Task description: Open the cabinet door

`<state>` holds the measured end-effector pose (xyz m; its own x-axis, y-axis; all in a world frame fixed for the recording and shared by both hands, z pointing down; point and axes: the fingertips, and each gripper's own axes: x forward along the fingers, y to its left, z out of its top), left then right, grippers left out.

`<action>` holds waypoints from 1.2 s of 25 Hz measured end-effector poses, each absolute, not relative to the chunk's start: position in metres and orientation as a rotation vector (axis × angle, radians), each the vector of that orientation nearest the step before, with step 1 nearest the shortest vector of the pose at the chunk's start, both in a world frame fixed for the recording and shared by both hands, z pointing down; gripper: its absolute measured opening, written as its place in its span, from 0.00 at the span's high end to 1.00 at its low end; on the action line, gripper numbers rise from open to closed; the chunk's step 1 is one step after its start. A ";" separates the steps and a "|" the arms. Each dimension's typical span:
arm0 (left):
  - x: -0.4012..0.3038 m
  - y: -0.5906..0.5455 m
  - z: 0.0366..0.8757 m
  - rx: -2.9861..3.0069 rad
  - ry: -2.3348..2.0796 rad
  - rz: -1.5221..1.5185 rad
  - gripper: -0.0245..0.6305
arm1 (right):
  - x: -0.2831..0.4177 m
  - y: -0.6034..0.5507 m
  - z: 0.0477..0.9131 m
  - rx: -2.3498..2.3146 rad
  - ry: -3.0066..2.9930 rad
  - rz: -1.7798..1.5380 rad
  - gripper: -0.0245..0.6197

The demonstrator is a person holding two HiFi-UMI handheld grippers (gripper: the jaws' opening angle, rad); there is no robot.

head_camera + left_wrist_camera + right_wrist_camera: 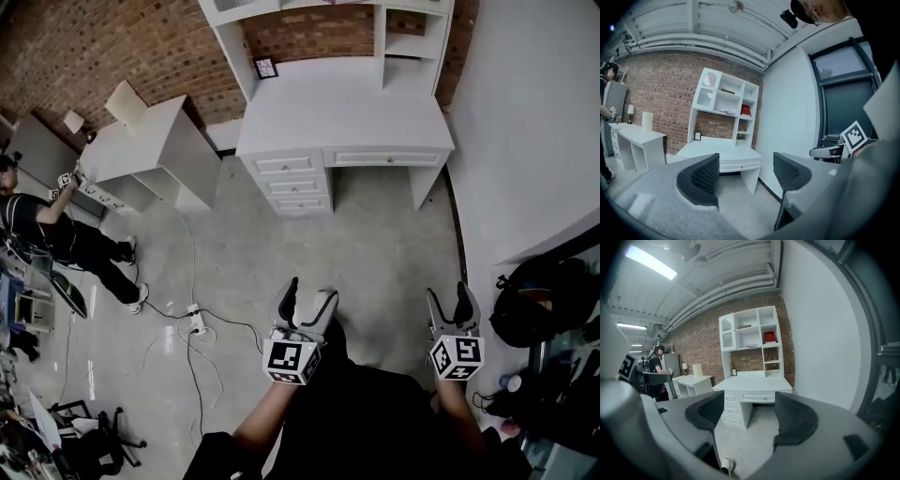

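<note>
Left gripper (307, 300) and right gripper (450, 305) sit low in frame, jaws apart and empty, well apart from the desk (347, 117) at top. The cabinet door (727, 330) is at the hutch's (757, 341) upper left. This looks like the approach step — next, close in and reach its edge.

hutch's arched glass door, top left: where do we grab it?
Door looks shut, flush in the hutch's top-left bay, so only a knob or its free edge would give purchase; approach square from the front. Knob and hinge side are too small to tell here.

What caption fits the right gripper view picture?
Open, empty right gripper faces the distant white desk and cabinet door.
</note>
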<state>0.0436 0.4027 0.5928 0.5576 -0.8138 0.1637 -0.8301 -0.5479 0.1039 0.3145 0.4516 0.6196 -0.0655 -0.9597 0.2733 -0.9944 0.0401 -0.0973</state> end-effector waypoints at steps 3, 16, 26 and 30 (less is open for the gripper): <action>0.035 0.360 0.590 2.611 -1.393 0.136 0.42 | 0.307 0.407 0.610 2.053 -2.158 0.377 0.47; -0.058 0.179 0.597 2.469 -1.507 0.081 0.42 | 0.227 0.220 0.591 1.898 -2.156 0.359 0.47; -0.101 0.067 0.602 2.450 -1.493 0.081 0.42 | 0.245 0.103 0.582 2.011 -2.008 0.355 0.47; -0.110 0.029 0.606 2.445 -1.465 0.075 0.42 | 0.268 0.080 0.579 2.132 -1.925 0.408 0.47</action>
<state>-0.1101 0.0288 0.6059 0.4818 -0.8551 0.1915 -0.8702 -0.4411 0.2195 0.2675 0.0800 0.5794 0.0931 -0.9277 0.3616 -0.9946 -0.1034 -0.0092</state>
